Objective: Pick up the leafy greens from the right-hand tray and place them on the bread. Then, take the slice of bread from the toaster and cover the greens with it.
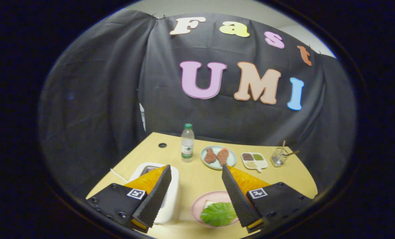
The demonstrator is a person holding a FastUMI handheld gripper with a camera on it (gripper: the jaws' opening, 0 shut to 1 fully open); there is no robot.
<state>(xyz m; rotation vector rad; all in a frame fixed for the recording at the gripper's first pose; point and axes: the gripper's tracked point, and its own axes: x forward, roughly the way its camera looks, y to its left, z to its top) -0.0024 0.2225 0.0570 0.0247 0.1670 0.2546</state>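
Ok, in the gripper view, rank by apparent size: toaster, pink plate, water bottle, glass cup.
1. Toaster, partly hidden by a finger and near the camera, so unsure.
2. Pink plate.
3. Water bottle.
4. Glass cup.
Gripper jaws stand open, empty.

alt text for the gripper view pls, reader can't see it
The hand-held gripper hangs open and empty above a yellow table, with a leafy green already lying on bread on a pink plate between its fingers. A white toaster sits beside the plate; beyond are a water bottle, a plate of meat, a sauce dish and a glass.
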